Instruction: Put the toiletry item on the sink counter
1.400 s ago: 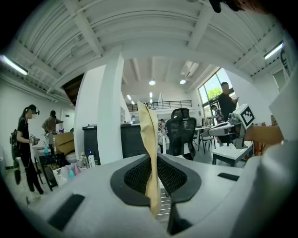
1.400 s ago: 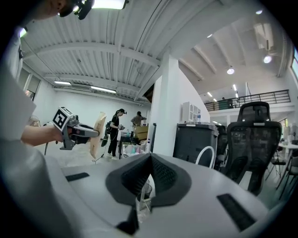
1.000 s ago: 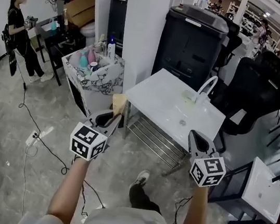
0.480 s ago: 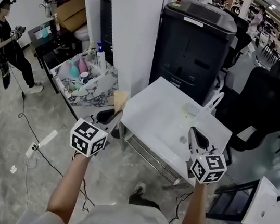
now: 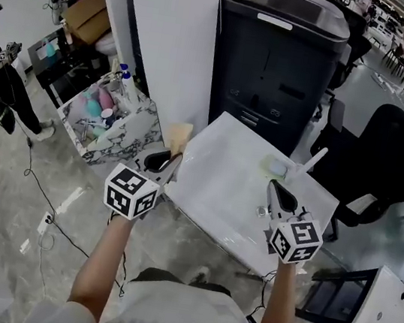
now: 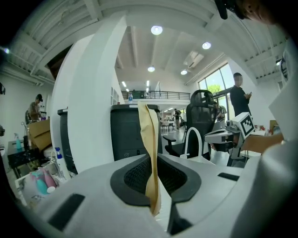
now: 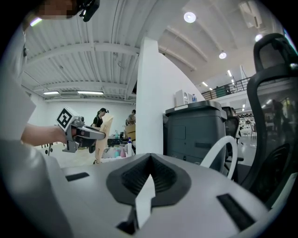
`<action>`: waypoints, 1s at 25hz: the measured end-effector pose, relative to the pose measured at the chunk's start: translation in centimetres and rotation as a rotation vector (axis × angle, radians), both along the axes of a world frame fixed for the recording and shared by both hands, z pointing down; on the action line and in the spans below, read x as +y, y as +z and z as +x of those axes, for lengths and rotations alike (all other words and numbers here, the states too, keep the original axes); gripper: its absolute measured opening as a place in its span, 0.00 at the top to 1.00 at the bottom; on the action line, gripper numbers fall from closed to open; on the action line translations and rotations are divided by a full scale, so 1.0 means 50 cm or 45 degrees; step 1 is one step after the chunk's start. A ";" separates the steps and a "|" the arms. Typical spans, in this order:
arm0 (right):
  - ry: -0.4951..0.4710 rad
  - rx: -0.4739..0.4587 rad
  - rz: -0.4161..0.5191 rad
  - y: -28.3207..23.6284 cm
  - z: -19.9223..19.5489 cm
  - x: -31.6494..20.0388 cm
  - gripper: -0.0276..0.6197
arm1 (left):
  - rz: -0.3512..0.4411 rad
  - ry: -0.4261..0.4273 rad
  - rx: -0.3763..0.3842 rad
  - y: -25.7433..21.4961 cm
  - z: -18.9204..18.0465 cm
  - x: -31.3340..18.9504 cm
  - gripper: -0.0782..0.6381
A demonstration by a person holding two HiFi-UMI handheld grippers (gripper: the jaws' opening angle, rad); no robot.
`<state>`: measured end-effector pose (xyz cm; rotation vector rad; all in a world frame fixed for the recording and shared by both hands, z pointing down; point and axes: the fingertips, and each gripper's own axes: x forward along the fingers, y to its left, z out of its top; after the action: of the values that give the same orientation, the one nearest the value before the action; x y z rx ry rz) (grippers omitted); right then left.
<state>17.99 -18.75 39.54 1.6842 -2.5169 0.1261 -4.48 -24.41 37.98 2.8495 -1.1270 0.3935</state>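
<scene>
Head view: left tongs (image 5: 170,158) clamped on a flat tan toiletry item (image 5: 180,134) at the white tabletop (image 5: 215,197)'s left edge, right tongs (image 5: 274,188) over the tabletop. Left gripper view: item pinched upright btwn the jaws. Right gripper view: jaws together, nothing in 'em.

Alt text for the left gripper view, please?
The left claw is shut on a thin tan packet that stands upright between its jaws. Beyond it are a white pillar, a black machine and a curved white faucet.
</scene>
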 end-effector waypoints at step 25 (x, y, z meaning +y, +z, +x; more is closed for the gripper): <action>0.662 -0.019 -0.317 0.193 0.037 -0.138 0.96 | -0.638 0.564 -0.096 0.378 0.226 -0.336 0.84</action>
<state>19.85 -25.64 49.19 2.1744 -1.9107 0.4710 6.84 -41.19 56.89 2.6089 -0.3151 0.6942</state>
